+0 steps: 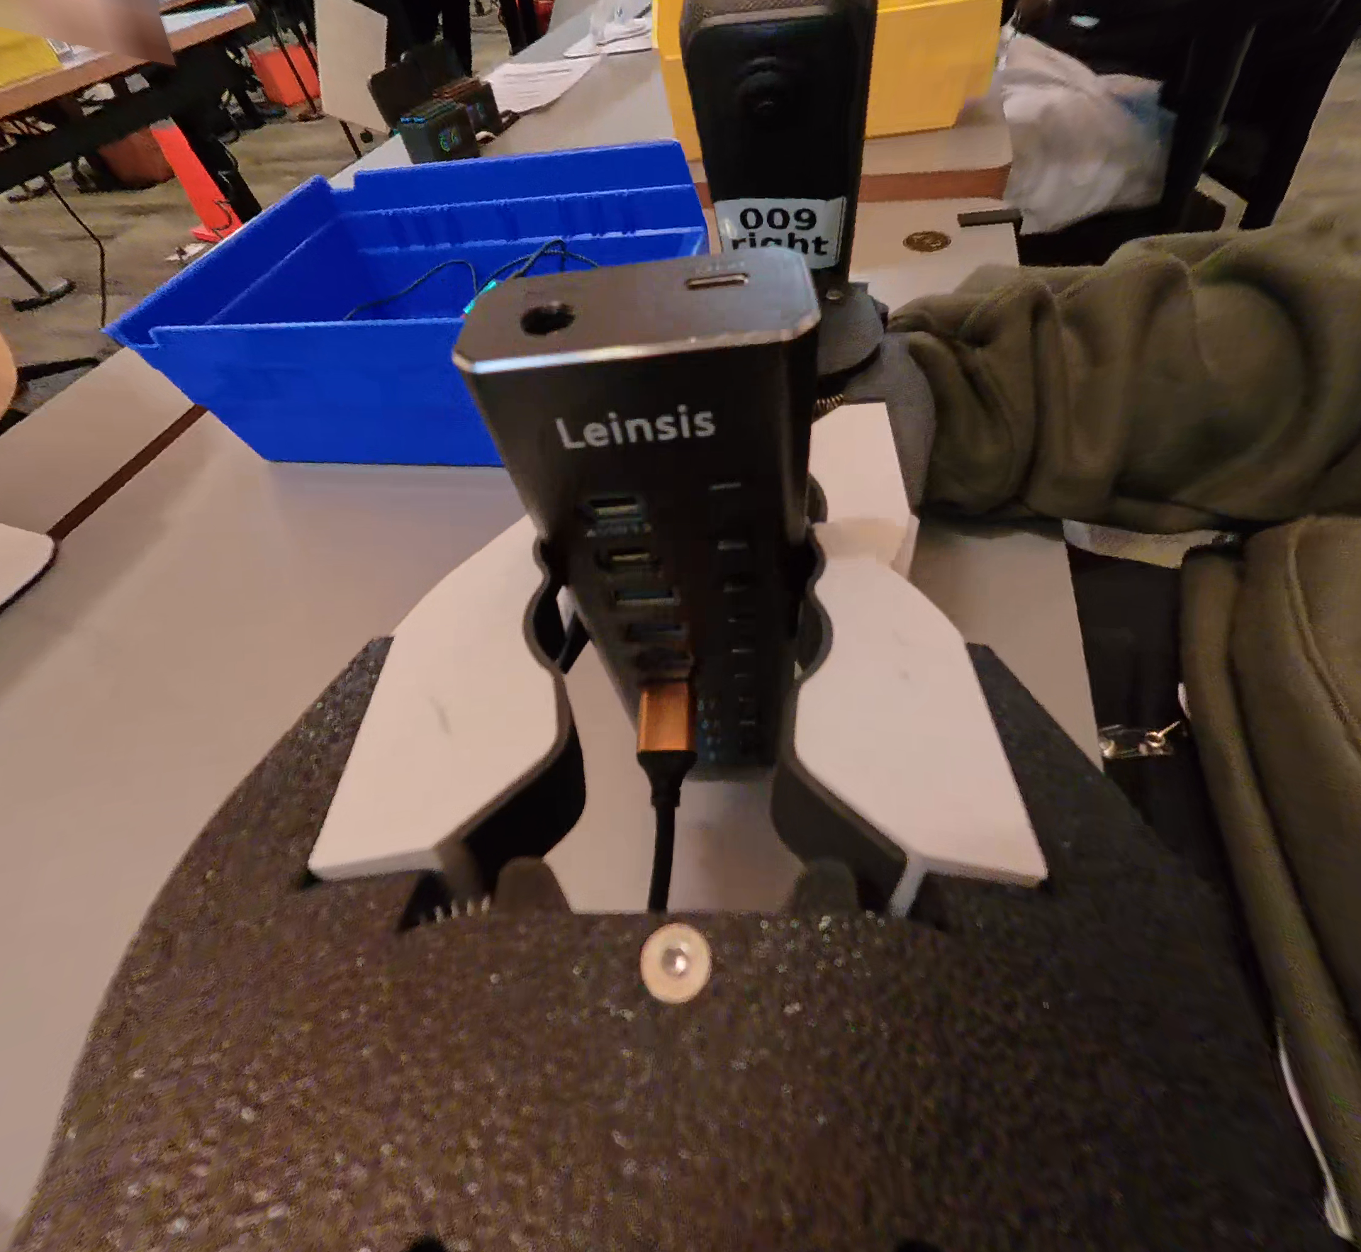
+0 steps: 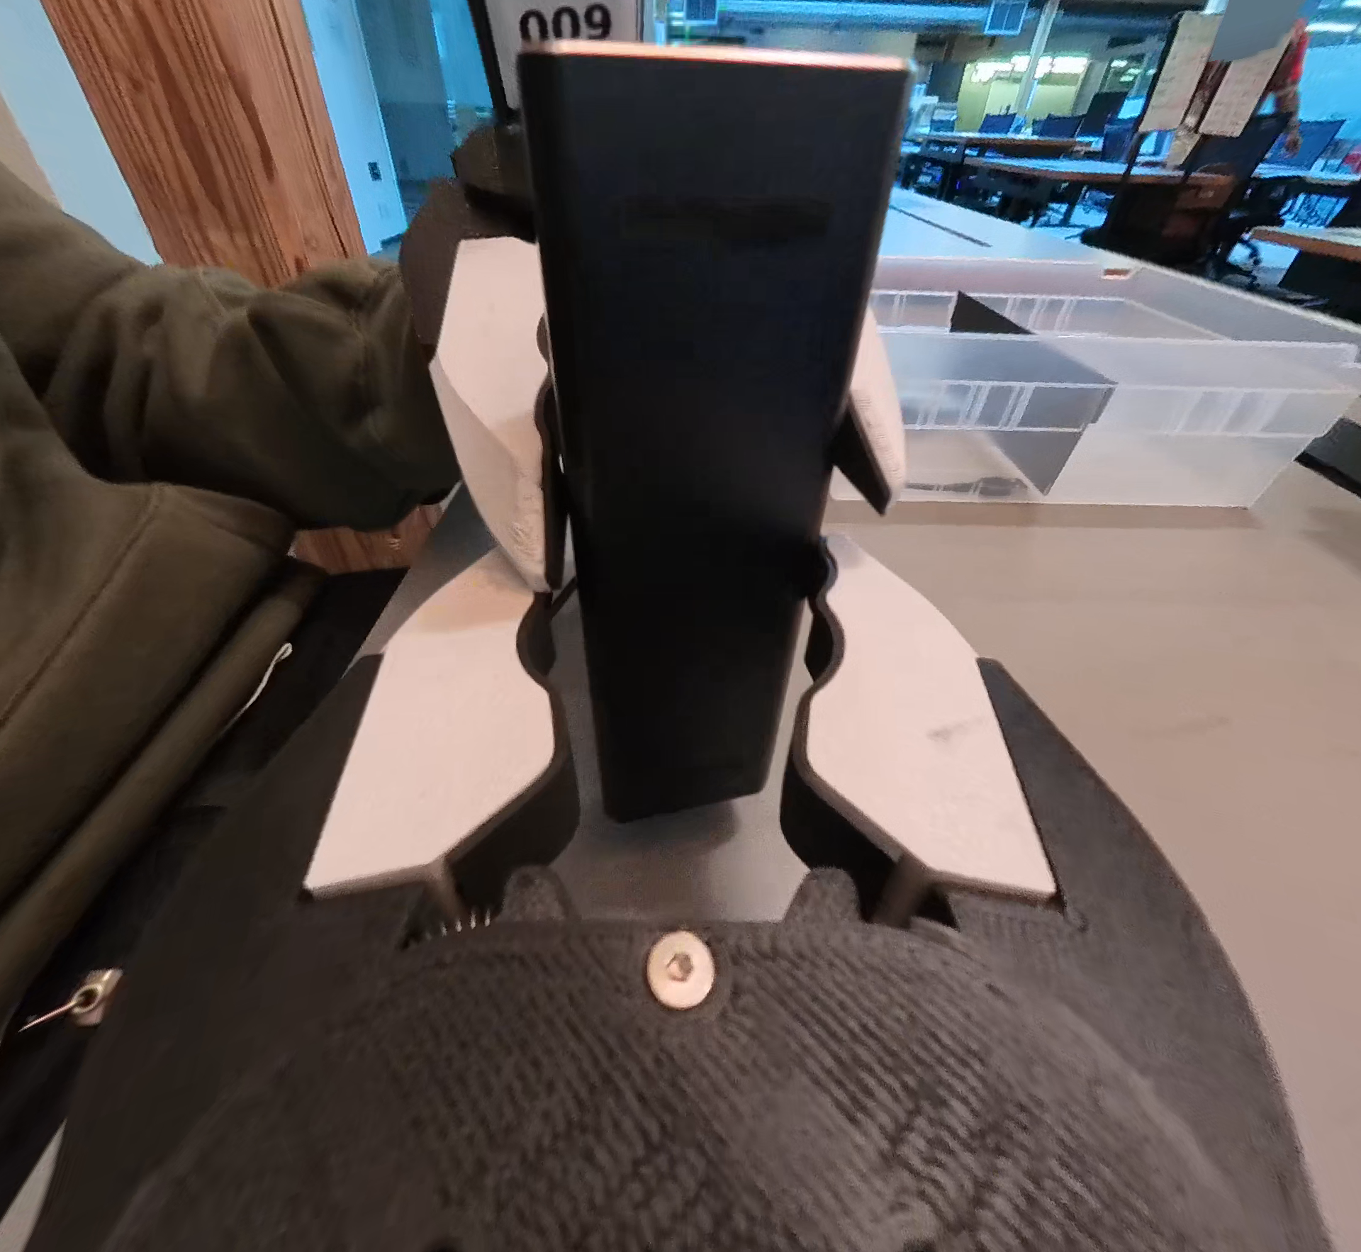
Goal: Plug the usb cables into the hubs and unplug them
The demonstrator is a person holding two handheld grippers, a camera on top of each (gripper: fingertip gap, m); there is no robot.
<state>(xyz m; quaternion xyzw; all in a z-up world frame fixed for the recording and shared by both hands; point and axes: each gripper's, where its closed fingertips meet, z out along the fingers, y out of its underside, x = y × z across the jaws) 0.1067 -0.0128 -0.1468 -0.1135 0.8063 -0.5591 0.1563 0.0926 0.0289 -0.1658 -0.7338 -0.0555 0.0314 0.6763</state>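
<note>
Both claws are clamped on the same black hub [image 1: 648, 480], held upright above the bench [image 1: 221, 590]: left claw [image 1: 674, 598] on the port side, right claw [image 2: 681, 598] on the back. One cable [image 1: 665, 730] sits plugged in low, probably braced for pulling.

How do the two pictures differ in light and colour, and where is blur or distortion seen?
Left wrist view: warm indoor light; the black USB hub is fairly sharp, its lower ports and the copper plug softer; wide-angle bending curves the blue bin. Right wrist view: cooler, bluish light; the hub's plain back is dark with little detail, and the clear bin looks hazy.
</note>
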